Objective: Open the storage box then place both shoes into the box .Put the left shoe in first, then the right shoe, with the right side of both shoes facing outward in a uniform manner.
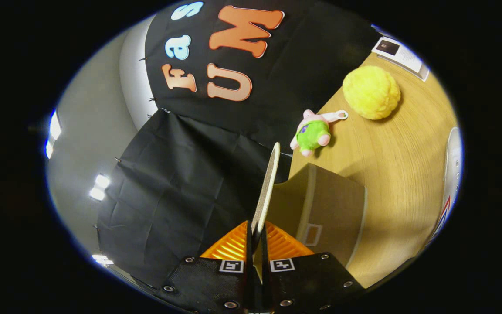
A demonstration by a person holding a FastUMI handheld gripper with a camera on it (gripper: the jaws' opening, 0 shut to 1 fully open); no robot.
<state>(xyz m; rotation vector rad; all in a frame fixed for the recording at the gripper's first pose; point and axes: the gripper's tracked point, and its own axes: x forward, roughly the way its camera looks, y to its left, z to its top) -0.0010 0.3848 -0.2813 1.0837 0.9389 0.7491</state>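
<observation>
Wooden desk (390, 174) lies under a brown storage box (325, 209), with a yellow fluffy ball (371, 92) and a small pink and green plush toy (313, 133) beyond it. The gripper (256, 237) is pinched tight on the thin lid flap (268, 187) of the box, which stands up on its edge just ahead of the fingers. I think the flap is light and stiff like cardboard but could bend, so holding it near the free edge looks best; a white shoe (451, 174) waits at the far side of the desk.

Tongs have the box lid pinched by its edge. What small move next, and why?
Probably keep swinging the thin beige lid further open. The tongs are shut on its edge, it stands edge-on beside the brown cardboard storage box, and the white shoe lies on the wooden table.
</observation>
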